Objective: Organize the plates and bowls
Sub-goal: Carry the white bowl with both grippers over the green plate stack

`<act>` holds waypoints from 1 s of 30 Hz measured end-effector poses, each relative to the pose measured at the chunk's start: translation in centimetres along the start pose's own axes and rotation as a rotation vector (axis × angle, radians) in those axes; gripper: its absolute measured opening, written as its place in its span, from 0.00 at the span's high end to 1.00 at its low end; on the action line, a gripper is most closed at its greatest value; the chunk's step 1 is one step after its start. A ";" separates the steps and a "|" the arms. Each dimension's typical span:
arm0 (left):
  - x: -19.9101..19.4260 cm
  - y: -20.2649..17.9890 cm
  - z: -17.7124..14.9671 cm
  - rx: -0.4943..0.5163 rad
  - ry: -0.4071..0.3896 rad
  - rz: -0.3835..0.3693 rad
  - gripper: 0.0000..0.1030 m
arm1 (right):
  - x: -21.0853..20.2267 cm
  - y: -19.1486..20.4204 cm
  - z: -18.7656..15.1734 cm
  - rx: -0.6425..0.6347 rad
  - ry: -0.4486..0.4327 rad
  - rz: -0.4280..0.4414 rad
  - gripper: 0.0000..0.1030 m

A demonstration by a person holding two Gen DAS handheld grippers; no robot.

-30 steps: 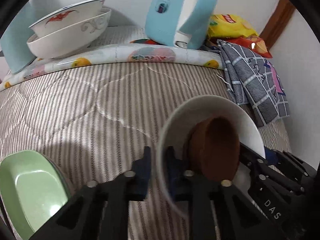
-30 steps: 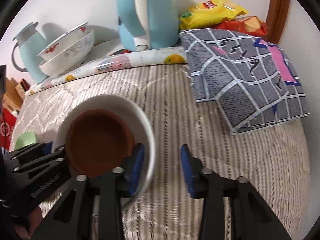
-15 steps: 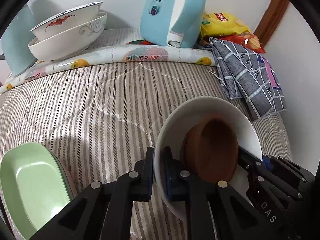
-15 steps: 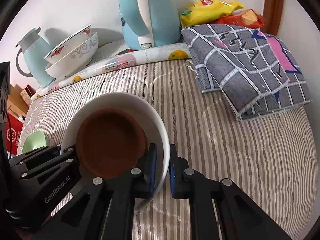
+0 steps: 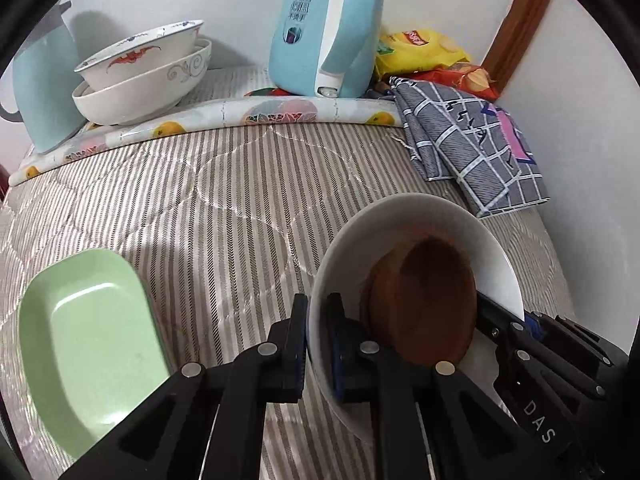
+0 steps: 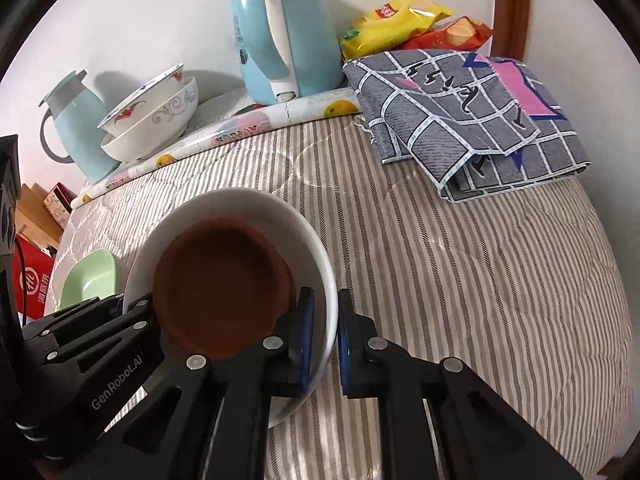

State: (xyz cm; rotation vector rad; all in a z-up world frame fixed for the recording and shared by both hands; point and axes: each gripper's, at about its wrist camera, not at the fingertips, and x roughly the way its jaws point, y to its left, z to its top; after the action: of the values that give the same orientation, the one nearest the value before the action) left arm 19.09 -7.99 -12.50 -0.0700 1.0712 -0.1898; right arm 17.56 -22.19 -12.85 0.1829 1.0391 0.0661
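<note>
Left wrist view: left gripper (image 5: 318, 334) clamped tight on the near-left rim of the white bowl (image 5: 404, 216), one pad outside the wall, one inside. Brown bowl (image 5: 424, 300) nested inside it, tilted. Right gripper (image 5: 500, 322) pinches the opposite rim at lower right. Green dish (image 5: 84, 344) lies empty on the striped quilt (image 5: 224, 208), near left. Far left, two patterned bowls (image 5: 144, 76) stacked, upper one tipped, on a fruit-print mat (image 5: 256, 114); nothing seen in them. Blue kettle (image 5: 324, 28) far centre, pale jug (image 5: 44, 88) at far left edge.

Right wrist view: right gripper (image 6: 324, 332) closed on the white bowl's (image 6: 256, 204) right rim, wall between the pads. Brown bowl (image 6: 222, 276) sits empty inside. Left gripper (image 6: 132, 308) grips the left rim. Green dish (image 6: 90, 280) beyond it, left. Checked cloth (image 6: 468, 120) folded far right; snack bags (image 6: 400, 20) behind it, beside the kettle (image 6: 280, 36). Stacked bowls (image 6: 154, 116) far left on the mat.
</note>
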 end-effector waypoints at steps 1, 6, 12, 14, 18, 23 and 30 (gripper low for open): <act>-0.3 0.0 -0.1 0.003 -0.003 0.000 0.90 | -0.4 0.1 -0.1 0.000 -0.005 -0.002 0.90; -2.0 -0.2 -0.5 0.016 -0.018 -0.001 0.90 | -2.0 0.6 -0.6 0.004 -0.018 -0.009 0.90; -3.4 -0.1 -1.0 0.023 -0.032 -0.005 0.90 | -3.5 1.0 -1.2 0.004 -0.039 -0.015 0.90; -3.7 -0.1 -1.2 0.025 -0.038 -0.003 0.90 | -3.9 1.3 -1.4 0.002 -0.044 -0.015 0.90; -4.4 0.2 -1.6 0.026 -0.045 0.001 0.90 | -4.5 1.7 -1.8 -0.002 -0.051 -0.014 0.90; -5.3 0.6 -2.0 0.025 -0.055 0.003 0.90 | -5.1 2.3 -2.2 -0.008 -0.057 -0.014 0.90; -6.2 1.1 -2.1 0.021 -0.069 -0.005 0.90 | -6.0 3.0 -2.4 -0.023 -0.071 -0.020 0.90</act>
State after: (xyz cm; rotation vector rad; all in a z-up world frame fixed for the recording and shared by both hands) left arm 14.43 -5.70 -8.30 -0.0596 1.0007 -0.2015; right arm 12.57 -19.82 -8.38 0.1531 0.9693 0.0526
